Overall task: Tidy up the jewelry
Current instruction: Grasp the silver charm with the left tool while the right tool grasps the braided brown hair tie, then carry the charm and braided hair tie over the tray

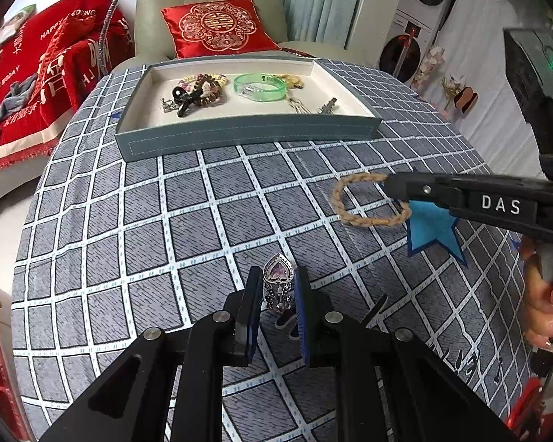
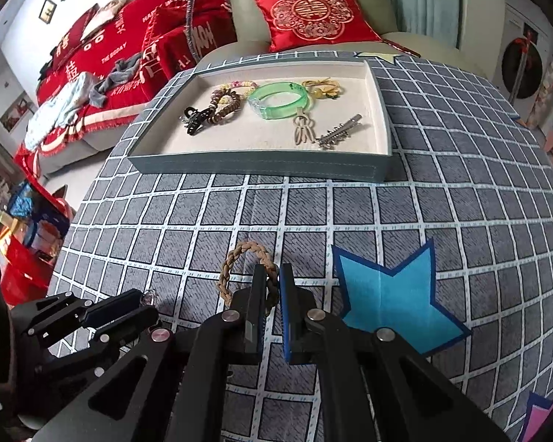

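Observation:
My left gripper point(image 1: 276, 280) is shut on a silver hair clip with a purple heart stone point(image 1: 278, 274), held just above the checked tablecloth. My right gripper point(image 2: 272, 281) is shut on a tan braided rope bracelet point(image 2: 239, 258), which hangs as a loop ahead of the fingers. In the left wrist view the right gripper point(image 1: 389, 188) reaches in from the right with the bracelet point(image 1: 354, 202). The grey jewelry tray point(image 2: 261, 167) stands at the far side of the table. It holds a green bangle point(image 2: 280, 101), a black claw clip point(image 2: 195, 118), a silver clip point(image 2: 341, 130) and other pieces.
A blue paper star point(image 2: 390, 294) lies flat on the cloth right of the bracelet. A pink star point(image 2: 542, 420) shows at the near right corner. Behind the table are a green armchair with a red cushion point(image 2: 313, 14) and a sofa under a red blanket point(image 2: 129, 48).

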